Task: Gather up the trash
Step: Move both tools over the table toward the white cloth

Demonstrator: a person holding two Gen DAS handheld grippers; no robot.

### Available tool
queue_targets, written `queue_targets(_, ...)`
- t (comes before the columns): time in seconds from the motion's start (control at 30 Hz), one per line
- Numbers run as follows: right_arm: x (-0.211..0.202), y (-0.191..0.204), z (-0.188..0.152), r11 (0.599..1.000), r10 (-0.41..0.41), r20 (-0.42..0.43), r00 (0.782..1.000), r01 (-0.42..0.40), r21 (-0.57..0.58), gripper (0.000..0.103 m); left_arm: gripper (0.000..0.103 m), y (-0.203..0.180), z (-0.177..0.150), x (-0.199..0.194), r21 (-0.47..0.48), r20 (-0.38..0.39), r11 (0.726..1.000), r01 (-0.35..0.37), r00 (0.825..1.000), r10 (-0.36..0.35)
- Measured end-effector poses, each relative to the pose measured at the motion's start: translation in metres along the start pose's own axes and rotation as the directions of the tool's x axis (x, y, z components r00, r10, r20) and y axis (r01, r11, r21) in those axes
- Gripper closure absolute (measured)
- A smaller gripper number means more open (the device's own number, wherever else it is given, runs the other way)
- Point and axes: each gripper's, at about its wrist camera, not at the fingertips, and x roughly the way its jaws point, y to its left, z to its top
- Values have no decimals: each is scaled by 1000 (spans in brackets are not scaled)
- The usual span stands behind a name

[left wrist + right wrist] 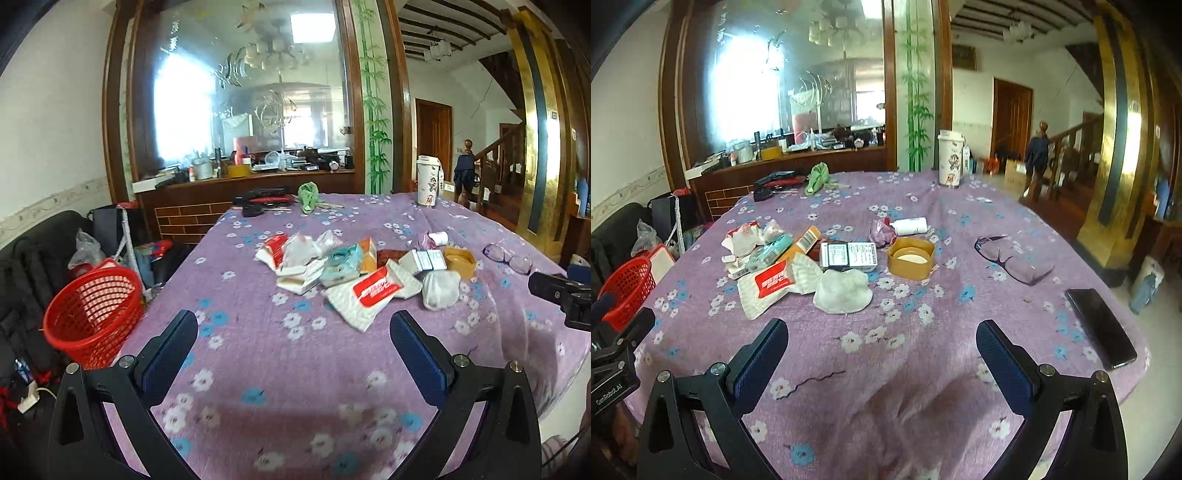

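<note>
A pile of trash lies mid-table on the purple flowered cloth (295,387): a red-and-white wipes pack (375,290) (774,282), a crumpled white tissue (439,288) (842,290), a cigarette box (847,254), a teal tissue pack (338,266), an orange lid (910,256) and a small white bottle (910,226). A red mesh basket (92,310) (626,288) stands at the table's left edge. My left gripper (293,332) is open and empty, short of the pile. My right gripper (882,341) is open and empty, in front of the tissue.
Glasses (1012,258) and a black phone (1102,328) lie on the right of the table. A white tumbler (950,158), a green cloth (817,177) and dark items (779,181) sit at the far edge. A black sofa (33,258) is left of the basket.
</note>
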Motion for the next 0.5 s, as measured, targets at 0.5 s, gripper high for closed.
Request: queue_targets(0.5, 3, 24, -18, 995, -42, 20, 999, 43, -86, 0, 0, 7, -16, 6, 10, 3, 999, -41, 999, 41)
